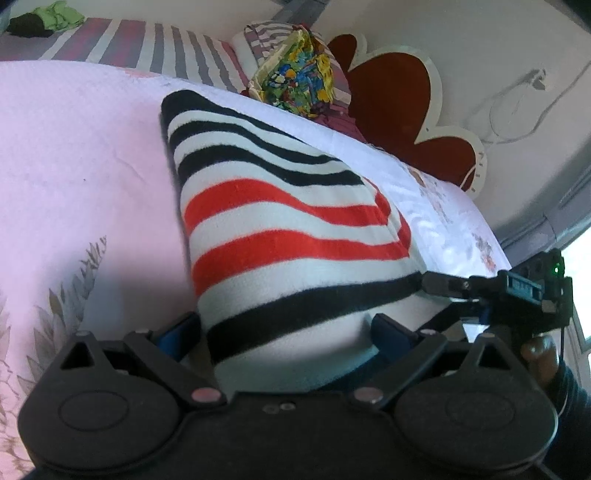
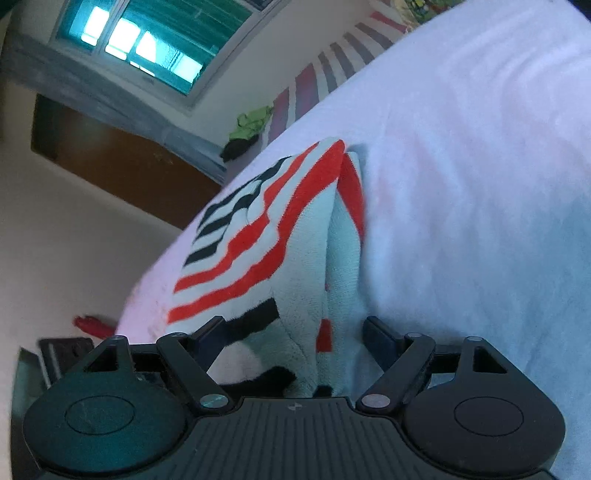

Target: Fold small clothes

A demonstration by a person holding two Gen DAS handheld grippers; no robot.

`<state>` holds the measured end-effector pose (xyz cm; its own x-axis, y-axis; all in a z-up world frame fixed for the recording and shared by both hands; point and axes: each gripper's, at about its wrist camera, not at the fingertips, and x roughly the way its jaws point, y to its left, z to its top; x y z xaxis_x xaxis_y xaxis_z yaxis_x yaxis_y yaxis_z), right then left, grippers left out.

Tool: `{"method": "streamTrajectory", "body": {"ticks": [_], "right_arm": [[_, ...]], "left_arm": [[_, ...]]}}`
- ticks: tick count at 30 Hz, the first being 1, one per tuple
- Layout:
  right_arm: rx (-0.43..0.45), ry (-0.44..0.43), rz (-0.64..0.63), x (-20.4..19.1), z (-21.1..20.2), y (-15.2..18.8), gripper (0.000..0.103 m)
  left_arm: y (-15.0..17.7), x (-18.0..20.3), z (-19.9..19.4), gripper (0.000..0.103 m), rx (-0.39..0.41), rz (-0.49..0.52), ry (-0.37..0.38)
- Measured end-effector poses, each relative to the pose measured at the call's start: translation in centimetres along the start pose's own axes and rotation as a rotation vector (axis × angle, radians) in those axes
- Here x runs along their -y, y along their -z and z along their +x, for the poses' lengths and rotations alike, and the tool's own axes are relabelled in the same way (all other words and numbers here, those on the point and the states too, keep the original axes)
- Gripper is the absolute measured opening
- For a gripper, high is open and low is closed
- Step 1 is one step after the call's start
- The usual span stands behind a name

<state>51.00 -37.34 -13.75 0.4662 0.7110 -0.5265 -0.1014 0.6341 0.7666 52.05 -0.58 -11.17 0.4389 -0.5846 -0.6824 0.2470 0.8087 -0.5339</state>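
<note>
A fleecy garment (image 1: 288,229) with white, black and red stripes lies folded on the pink bedspread (image 1: 81,147). My left gripper (image 1: 286,332) stands open at its near edge. The blue pads (image 1: 181,332) sit wide apart with the cloth lying flat between them, not pinched. My right gripper (image 1: 439,295) reaches in from the right at the garment's near right corner, with a hand behind it. In the right wrist view the garment (image 2: 280,236) shows a fold ridge running away from me. The right gripper (image 2: 295,334) is open, its fingers (image 2: 380,336) straddling the near end of the cloth.
A colourful bag (image 1: 299,77) and a striped pillow sit by the red headboard (image 1: 399,107). Green and black clothes (image 1: 48,18) lie on the striped sheet at the far end. Beyond the bed edge are a window (image 2: 147,40), brown furniture (image 2: 122,166) and a red item (image 2: 92,323) below.
</note>
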Motion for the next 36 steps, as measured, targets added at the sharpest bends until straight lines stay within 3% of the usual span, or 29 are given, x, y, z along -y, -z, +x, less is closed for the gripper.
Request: {"method": "streamTrajectory", "body": {"ticks": [2,4,7,9,11,14,23,28,36], "right_arm": [[-0.016,0.044,-0.066,-1.7,0.9,0.1,0.076],[-0.026,0.137,-0.180,-3.8,1.9,0.5,0.060],[-0.014,0.193,-0.279,-5.7,2.3,1.2,0.039],[0.007,0.224,-0.315,-6.6,2.2,1.5,0.035],[0.033,0.259,-0.381,-7.7,2.0,2.1,0.034],[0.069,0.262,-0.426,-9.3,2.1,3.1,0.033],[0.090,0.257,-0.566,-17.8,4.3,7.3,0.032],[0.087,0.213,-0.579,-22.7,7.9,11.1,0.032],[-0.008,0.104,-0.517,-27.7,16.3,18.9,0.032]], "left_arm": [[-0.2,0.3,0.2,0.096,0.004,-0.035,0.016],[-0.4,1.0,0.7,0.095,0.002,-0.020,-0.010],[0.0,1.9,1.1,0.095,0.012,0.028,-0.043],[0.3,2.2,1.0,0.091,0.024,0.058,-0.053],[0.4,2.2,0.1,0.066,0.048,0.060,-0.059],[0.2,1.7,-1.5,0.056,0.073,0.044,-0.030],[2.1,1.5,-8.0,0.054,0.156,0.078,-0.021],[3.8,-2.0,-13.8,0.054,0.166,0.084,-0.040],[8.7,-10.8,-22.1,0.055,0.141,0.035,-0.103]]}}
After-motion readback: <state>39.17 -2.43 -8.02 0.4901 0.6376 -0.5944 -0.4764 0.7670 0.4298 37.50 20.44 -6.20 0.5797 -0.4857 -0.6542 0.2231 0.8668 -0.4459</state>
